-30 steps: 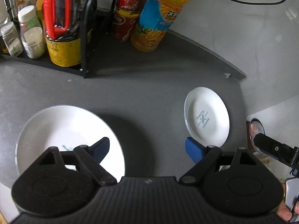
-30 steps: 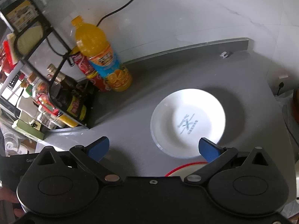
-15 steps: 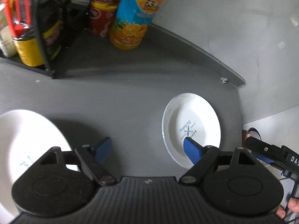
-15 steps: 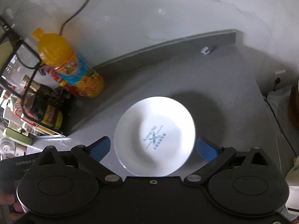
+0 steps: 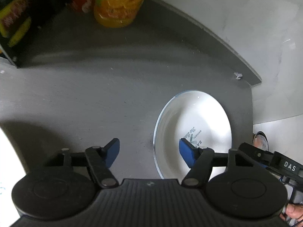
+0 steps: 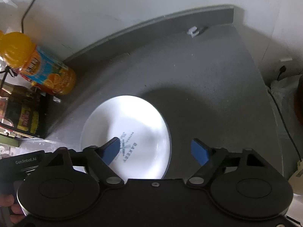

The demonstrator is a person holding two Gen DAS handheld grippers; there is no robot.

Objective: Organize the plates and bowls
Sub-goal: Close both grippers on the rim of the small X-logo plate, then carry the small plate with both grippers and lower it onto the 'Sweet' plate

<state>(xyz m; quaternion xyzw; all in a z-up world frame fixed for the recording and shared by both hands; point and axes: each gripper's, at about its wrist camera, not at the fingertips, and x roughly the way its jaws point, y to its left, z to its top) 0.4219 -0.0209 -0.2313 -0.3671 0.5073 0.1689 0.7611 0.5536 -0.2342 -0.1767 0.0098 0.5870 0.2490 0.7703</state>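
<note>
Two spread claws close on one small white ceramic plate with blue "BAKERY" print, lying flat on our grey countertop.
We judge it stiff, glossy, slippery and breakable, best pinched at the rim; our right gripper straddles its right edge, our left gripper its left edge, both empty.

White plate (dark bakery print at centre), grey counter, orange bottle with blue label.
</note>
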